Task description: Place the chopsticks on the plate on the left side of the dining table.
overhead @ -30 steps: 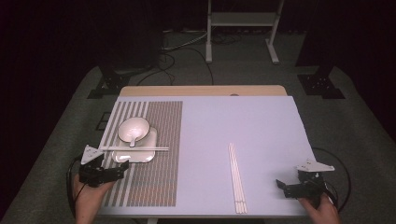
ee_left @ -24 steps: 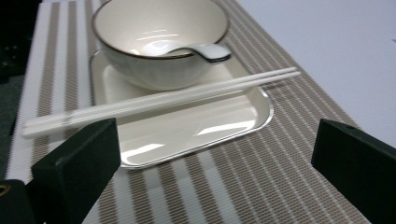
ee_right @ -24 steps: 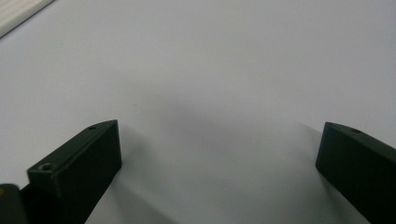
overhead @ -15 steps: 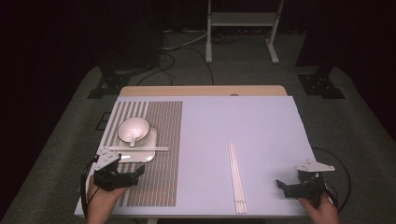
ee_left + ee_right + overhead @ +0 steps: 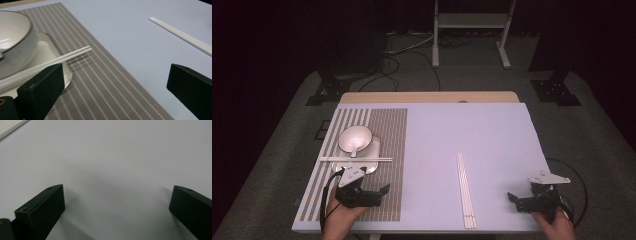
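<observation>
Brown-and-white striped weave lies under my left gripper, the placemat covering the left part of the pale blue table. On that mat sits a cream plate with a white bowl resting on it, a spoon lying in the bowl. A pair of white chopsticks lies across the near edge of the plate, tips pointing right over the mat. My left gripper hovers just in front of that plate; its jaws stand wide apart and hold nothing. In the left gripper view one jaw sits just beside the plate rim and the chopsticks, without touching them as far as I can see. Further right, a second pair of chopsticks lies lengthwise on the bare table, well apart from the mat. At the far right, near the table's front corner, my right gripper rests low over the plain surface, its jaws spread wide and empty
</observation>
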The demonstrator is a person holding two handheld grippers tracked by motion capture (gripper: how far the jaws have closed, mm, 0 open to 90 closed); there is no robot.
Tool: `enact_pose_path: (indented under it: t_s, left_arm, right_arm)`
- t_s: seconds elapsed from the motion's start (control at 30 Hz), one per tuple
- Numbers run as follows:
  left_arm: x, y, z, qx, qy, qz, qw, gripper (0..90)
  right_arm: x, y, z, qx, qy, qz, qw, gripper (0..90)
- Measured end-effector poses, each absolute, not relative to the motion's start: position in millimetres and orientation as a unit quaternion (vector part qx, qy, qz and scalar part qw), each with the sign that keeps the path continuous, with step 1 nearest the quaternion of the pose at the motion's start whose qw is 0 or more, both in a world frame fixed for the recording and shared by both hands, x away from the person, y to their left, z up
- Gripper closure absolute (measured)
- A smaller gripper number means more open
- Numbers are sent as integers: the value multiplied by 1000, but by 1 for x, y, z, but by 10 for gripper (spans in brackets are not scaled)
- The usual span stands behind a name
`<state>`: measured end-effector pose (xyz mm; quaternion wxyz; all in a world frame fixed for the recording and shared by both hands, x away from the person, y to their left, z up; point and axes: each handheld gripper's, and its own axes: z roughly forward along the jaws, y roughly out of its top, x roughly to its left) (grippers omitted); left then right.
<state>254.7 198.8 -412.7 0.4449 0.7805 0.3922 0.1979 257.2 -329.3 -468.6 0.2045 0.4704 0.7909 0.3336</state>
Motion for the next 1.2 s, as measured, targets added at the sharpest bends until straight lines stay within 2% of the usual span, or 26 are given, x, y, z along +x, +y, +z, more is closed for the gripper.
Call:
enact_pose_path:
  t_s: [0.6, 1.2]
  left_arm:
    - [261, 151, -428, 823, 339, 174, 421, 4]
    - [274, 130, -447, 847, 325, 161, 389, 4]
  right_arm:
    - [257, -329, -469, 470, 791, 334, 204, 0]
    - [257, -329, -469, 470, 791, 334, 204, 0]
